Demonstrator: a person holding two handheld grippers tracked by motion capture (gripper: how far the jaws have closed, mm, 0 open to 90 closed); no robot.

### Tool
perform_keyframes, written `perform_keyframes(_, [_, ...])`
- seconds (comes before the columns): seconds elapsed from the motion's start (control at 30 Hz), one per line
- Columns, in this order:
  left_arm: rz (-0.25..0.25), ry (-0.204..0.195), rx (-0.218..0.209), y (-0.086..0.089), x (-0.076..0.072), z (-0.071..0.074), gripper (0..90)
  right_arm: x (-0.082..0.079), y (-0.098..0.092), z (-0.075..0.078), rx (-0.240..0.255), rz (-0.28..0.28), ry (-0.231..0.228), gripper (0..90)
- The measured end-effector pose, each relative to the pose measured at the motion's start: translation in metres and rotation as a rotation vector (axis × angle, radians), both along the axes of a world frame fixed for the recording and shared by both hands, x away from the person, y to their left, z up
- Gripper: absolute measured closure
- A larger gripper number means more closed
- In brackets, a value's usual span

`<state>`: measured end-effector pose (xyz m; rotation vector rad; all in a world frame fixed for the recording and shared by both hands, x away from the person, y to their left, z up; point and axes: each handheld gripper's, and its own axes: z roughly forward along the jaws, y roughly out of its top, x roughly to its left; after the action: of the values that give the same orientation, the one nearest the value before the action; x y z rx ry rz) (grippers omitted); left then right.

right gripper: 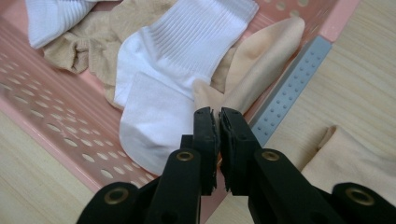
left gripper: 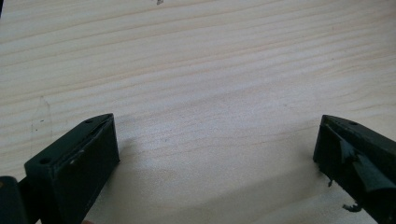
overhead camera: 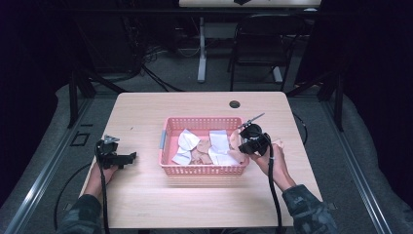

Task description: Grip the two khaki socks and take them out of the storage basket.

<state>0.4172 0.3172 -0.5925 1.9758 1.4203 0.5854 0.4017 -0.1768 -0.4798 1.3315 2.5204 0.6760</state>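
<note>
A light wood-grain table [overhead camera: 146, 117] stands on a grey floor in a dark room, with a black chair [overhead camera: 258, 44] and the white leg of a second table [overhead camera: 201, 48] beyond its far edge; a round cable port [overhead camera: 234, 104] sits near that far edge. At the centre of the table rests a pink perforated basket [overhead camera: 202, 169] with a grey handle plate on its end walls, holding a loose heap of white socks [overhead camera: 219, 141] and beige socks [overhead camera: 202, 152]. A further beige sock [right gripper: 350, 156] lies on the table just outside the basket's right end. The left gripper [overhead camera: 127, 158] rests low at the table's left side, well apart from the basket, held by the person's left hand [overhead camera: 108, 173] with its cable trailing back toward the near edge; the left gripper view shows its jaws spread wide over bare wood with nothing between them. The right gripper [overhead camera: 242, 141] is held by the right hand [overhead camera: 273, 163] over the basket's right end wall, pointing left into the basket. In the right gripper view its jaws [right gripper: 218, 122] stand pressed together with a thin slit between them, tips at the edge of a beige sock [right gripper: 261, 60] draped against the end wall; whether any fabric is caught between them cannot be determined.
</note>
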Motion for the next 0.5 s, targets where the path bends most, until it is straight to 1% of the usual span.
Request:
perform_keyframes(0.1, [0.0, 0.0, 0.0, 0.0, 0.0, 0.0, 0.0, -0.001, 0.0, 0.0, 0.005, 0.007, -0.008, 85.9])
perform_keyframes(0.17, [0.0, 0.0, 0.0, 0.0, 0.0, 0.0, 0.0, -0.001, 0.0, 0.0, 0.029, 0.009, -0.013, 86.2])
perform_keyframes(0.2, [0.0, 0.0, 0.0, 0.0, 0.0, 0.0, 0.0, -0.001, 0.0, 0.0, 0.029, 0.009, -0.013, 86.2])
perform_keyframes(0.27, [-0.001, 0.0, 0.0, 0.0, 0.0, 0.0, 0.0, -0.002, -0.001, 0.004, 0.019, 0.015, -0.017, 86.4])
perform_keyframes(0.3, [-0.002, 0.0, 0.001, 0.0, 0.0, 0.0, 0.0, -0.002, -0.001, 0.005, 0.033, 0.01, -0.028, 86.5])
perform_keyframes(0.33, [-0.001, 0.0, 0.0, 0.0, 0.0, 0.0, 0.0, -0.003, -0.001, 0.008, 0.027, 0.012, -0.036, 86.6])
perform_keyframes(0.37, [-0.001, 0.0, 0.0, 0.0, 0.0, 0.0, 0.0, -0.003, -0.001, 0.008, 0.027, 0.012, -0.036, 86.6])
perform_keyframes(0.4, [-0.001, 0.0, 0.0, 0.0, 0.0, 0.0, 0.0, -0.004, -0.001, 0.012, 0.032, 0.015, -0.051, 86.8])
perform_keyframes(0.47, [-0.001, 0.0, 0.0, 0.0, 0.0, 0.0, 0.0, -0.005, -0.001, 0.015, 0.029, 0.017, -0.056, 86.9])
perform_keyframes(0.5, [-0.001, 0.0, 0.0, 0.0, 0.0, 0.0, 0.0, -0.005, -0.001, 0.017, 0.04, 0.017, -0.06, 86.9])
